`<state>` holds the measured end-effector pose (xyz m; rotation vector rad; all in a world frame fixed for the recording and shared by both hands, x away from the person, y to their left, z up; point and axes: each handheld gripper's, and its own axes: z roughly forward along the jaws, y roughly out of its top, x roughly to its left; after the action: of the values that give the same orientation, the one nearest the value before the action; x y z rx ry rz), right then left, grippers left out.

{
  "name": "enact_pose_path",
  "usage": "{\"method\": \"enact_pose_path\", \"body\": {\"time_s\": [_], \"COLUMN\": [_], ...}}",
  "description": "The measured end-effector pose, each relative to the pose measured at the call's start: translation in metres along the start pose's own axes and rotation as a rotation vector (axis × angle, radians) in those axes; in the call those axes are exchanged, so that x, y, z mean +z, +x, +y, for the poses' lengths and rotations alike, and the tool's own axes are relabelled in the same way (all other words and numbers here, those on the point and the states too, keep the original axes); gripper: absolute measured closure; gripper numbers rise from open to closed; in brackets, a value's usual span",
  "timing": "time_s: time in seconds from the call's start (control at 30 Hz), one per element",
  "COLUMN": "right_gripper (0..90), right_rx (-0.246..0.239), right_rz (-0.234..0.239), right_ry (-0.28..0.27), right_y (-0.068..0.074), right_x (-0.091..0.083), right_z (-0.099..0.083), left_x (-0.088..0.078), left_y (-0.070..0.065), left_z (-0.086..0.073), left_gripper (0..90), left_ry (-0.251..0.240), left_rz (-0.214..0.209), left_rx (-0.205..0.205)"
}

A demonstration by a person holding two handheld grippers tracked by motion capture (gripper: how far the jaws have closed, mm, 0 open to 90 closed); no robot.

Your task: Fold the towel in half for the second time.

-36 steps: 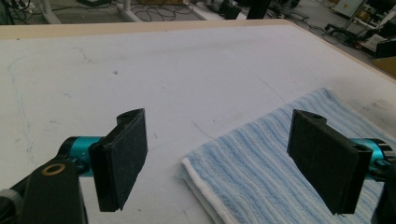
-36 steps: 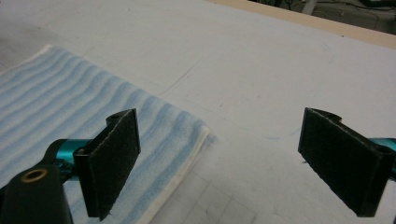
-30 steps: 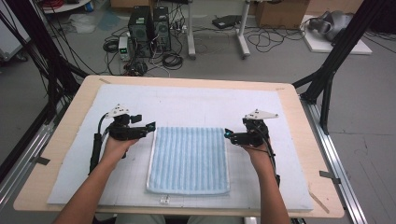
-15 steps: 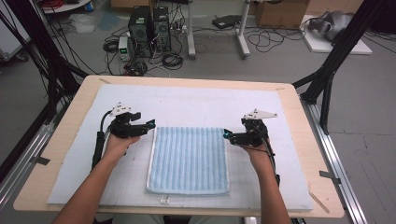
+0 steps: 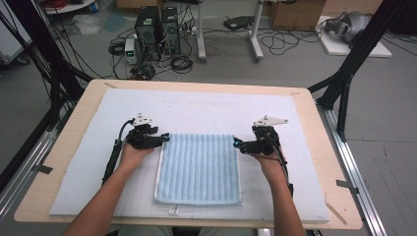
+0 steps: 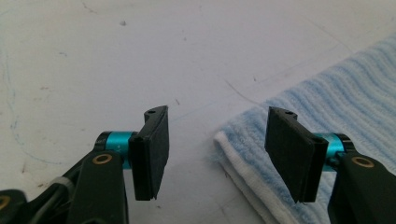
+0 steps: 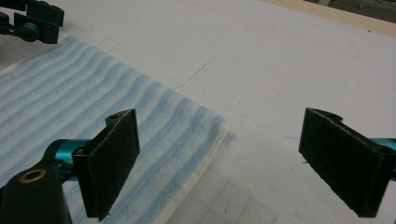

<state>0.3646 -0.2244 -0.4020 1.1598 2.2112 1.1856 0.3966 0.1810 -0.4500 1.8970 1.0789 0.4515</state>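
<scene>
I have the left gripper (image 5: 164, 138) at the towel's (image 5: 199, 167) far left corner. In the left gripper view its jaws have just been closing but stand apart, gripping nothing; the towel corner (image 6: 233, 135) lies in the gap between them, closer to the right-hand jaw, pads not pressing it. My right gripper (image 5: 237, 144) sits at the far right corner, jaws spread wide and empty; in its own view that corner (image 7: 219, 128) lies on the mat (image 5: 206, 110) between the jaws, just beside the left-hand one. The towel lies flat between both grippers.
</scene>
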Motion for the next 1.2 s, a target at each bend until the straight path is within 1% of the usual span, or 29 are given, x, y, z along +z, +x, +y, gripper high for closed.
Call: {"method": "enact_pose_path", "body": {"time_s": [0.13, 0.2, 0.23, 0.27, 0.33, 0.4, 0.43, 0.47, 0.53, 0.57, 0.67, 0.7, 0.77, 0.8, 0.83, 0.87, 0.97, 1.0, 1.03, 1.1, 1.17, 1.2], "right_gripper": [11.6, 11.6, 11.6, 11.6, 11.6, 11.6, 11.6, 11.6, 11.6, 11.6, 11.6, 11.6, 11.6, 11.6, 11.6, 11.6, 11.9, 14.2, 18.9, 30.2, 35.9, 40.4], "right_rx": [0.001, 0.000, 0.003, 0.008, 0.009, 0.012, 0.012, 0.014, 0.018, 0.018, 0.030, 0.030, 0.042, 0.049, 0.053, 0.061, 0.075, 0.075, 0.065, 0.047, 0.051, 0.058], "right_rz": [0.002, 0.001, 0.000, 0.003, 0.002, 0.000, 0.002, 0.000, 0.000, -0.003, -0.002, -0.002, 0.003, -0.008, -0.019, -0.024, -0.027, -0.017, -0.017, 0.000, -0.006, -0.002], "right_ry": [0.007, 0.011, 0.016, 0.019, 0.021, 0.024, 0.026, 0.026, 0.030, 0.033, 0.044, 0.050, 0.057, 0.059, 0.058, 0.061, 0.086, 0.098, 0.112, 0.134, 0.156, 0.161], "right_y": [0.000, 0.000, 0.000, 0.001, 0.001, 0.001, 0.001, 0.001, 0.000, 0.000, -0.001, -0.001, -0.001, -0.001, -0.003, -0.004, -0.009, -0.010, -0.009, -0.009, -0.010, -0.010], "right_x": [0.002, 0.004, 0.005, 0.006, 0.007, 0.009, 0.009, 0.010, 0.012, 0.013, 0.018, 0.020, 0.025, 0.026, 0.028, 0.029, 0.036, 0.039, 0.042, 0.047, 0.053, 0.055], "right_z": [0.000, -0.001, -0.001, -0.001, -0.001, -0.001, -0.001, -0.001, -0.001, -0.001, -0.001, -0.002, -0.002, -0.002, -0.002, -0.002, 0.000, 0.001, 0.003, 0.005, 0.005, 0.004], "left_x": [0.001, 0.002, 0.003, 0.004, 0.004, 0.005, 0.005, 0.005, 0.005, 0.005, 0.004, 0.004, 0.003, 0.002, 0.002, 0.002, 0.000, -0.001, -0.001, -0.003, -0.004, -0.004], "left_y": [-0.005, -0.010, -0.012, -0.014, -0.014, -0.015, -0.015, -0.015, -0.014, -0.014, -0.014, -0.014, -0.012, -0.010, -0.008, -0.007, -0.005, -0.004, -0.004, -0.003, -0.002, -0.002], "left_z": [0.000, 0.000, 0.000, 0.000, 0.000, 0.000, 0.000, 0.000, 0.000, 0.000, 0.000, 0.000, 0.000, 0.000, 0.000, 0.000, 0.000, 0.001, 0.002, 0.003, 0.003, 0.003], "left_gripper": [52.2, 59.2, 64.2, 67.2, 70.6, 75.9, 79.5, 83.0, 86.2, 86.8, 87.5, 87.6, 87.7, 87.7, 87.8, 87.8, 87.8, 87.8, 87.8, 87.8, 87.8, 87.8], "left_ry": [0.005, 0.021, 0.032, 0.037, 0.046, 0.042, 0.043, 0.042, 0.045, 0.041, 0.042, 0.040, 0.039, 0.039, 0.030, 0.029, 0.018, 0.012, 0.005, -0.006, -0.006, -0.005], "left_rz": [-0.002, -0.001, -0.005, 0.004, 0.001, -0.006, -0.007, -0.001, -0.002, -0.005, -0.004, -0.005, -0.009, -0.015, -0.025, -0.030, -0.040, -0.044, -0.047, -0.049, -0.056, -0.059], "left_rx": [0.047, 0.098, 0.133, 0.152, 0.159, 0.156, 0.165, 0.164, 0.155, 0.149, 0.151, 0.146, 0.117, 0.102, 0.073, 0.059, 0.035, 0.029, 0.024, 0.015, 0.003, 0.003]}}
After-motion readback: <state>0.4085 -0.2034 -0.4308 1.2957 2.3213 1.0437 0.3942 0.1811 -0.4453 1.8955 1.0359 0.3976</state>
